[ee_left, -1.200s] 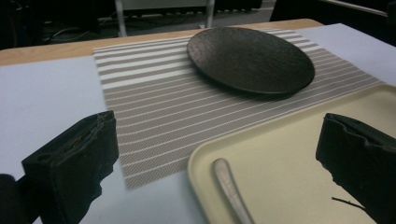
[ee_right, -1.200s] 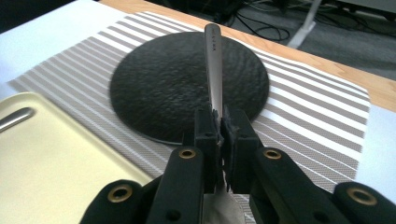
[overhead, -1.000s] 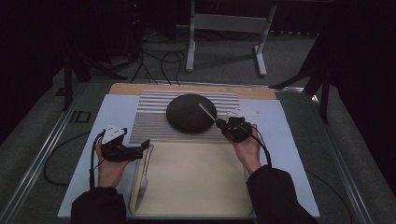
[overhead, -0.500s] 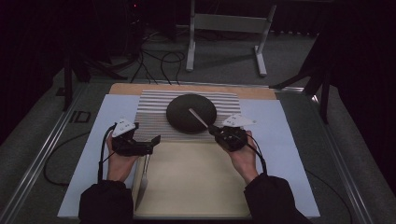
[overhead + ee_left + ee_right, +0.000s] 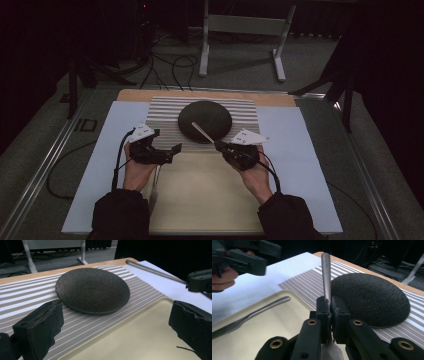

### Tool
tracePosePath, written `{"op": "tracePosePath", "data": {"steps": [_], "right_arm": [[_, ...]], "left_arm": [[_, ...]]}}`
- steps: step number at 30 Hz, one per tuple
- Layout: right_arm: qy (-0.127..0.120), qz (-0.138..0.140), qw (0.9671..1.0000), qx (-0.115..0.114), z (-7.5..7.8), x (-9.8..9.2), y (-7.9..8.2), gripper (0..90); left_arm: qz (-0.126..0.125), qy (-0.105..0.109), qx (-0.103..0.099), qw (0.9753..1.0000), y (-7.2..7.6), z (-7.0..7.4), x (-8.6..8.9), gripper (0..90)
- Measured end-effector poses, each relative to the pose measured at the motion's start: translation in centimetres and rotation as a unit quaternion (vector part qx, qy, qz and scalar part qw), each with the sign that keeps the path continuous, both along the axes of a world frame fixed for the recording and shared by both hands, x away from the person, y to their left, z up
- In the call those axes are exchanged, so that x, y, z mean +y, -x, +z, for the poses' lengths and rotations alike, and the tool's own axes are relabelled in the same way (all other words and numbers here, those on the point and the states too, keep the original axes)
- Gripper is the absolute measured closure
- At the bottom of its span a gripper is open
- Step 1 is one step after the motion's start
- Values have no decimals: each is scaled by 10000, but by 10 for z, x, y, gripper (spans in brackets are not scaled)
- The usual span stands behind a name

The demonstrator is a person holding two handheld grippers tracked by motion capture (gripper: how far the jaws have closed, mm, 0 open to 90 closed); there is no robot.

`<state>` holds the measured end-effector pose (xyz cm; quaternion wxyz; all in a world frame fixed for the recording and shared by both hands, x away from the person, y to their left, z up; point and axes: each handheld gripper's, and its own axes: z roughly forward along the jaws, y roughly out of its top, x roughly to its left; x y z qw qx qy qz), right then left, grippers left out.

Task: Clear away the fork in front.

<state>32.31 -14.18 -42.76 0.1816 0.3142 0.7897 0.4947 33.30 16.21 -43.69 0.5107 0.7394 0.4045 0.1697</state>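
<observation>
Covering most of the worktop (image 5: 60, 165) is a pale blue sheet (image 5: 295, 145), with a strip of bare wood showing along the far edge. On the sheet, toward the far edge and centred, lies a mat (image 5: 165, 112) striped grey and white, and a round dark plate (image 5: 205, 120) sits in the middle of it. A cream tray (image 5: 205, 200) lies at the near edge, its far rim touching the mat's near edge.

The right claw (image 5: 218, 144) hovers above the tray's far rim, clamped on the handle of a metal utensil (image 5: 201, 133) whose shaft slants up and away over the near part of the plate; in the right gripper view the jaws pinch the shaft (image 5: 326, 277) tightly, and whether it is a fork, spoon or knife I cannot tell. The left claw (image 5: 175, 150) hangs over the tray's far left corner with its jaws spread wide and nothing between them, as the left gripper view confirms. A second utensil (image 5: 249, 316) lies flat in the tray along its left side.

Beyond the worktop the room is dark: a grey carpeted floor (image 5: 240, 55), black cables (image 5: 170, 62) looping across it, and a white metal stand (image 5: 245, 27) at the back. Metal rails (image 5: 45, 170) run along the worktop's left and right edges.
</observation>
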Motion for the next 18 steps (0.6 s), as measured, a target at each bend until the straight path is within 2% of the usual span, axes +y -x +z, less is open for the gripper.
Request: {"op": "tracePosePath", "data": {"steps": [8,11,18], "right_arm": [[-94,128,9999,-7,-1,10,6,859],[-110,205,9997,-63,-1,16,9,859],[-147,285,9994,-127,0,23,11,859]], "left_arm": [[-90,131,72,9998,-4,4,-9,16],[-173,305,139,9993,-7,7,-15,29],[-266,358,199,9988,-9,9,-24,51]]}}
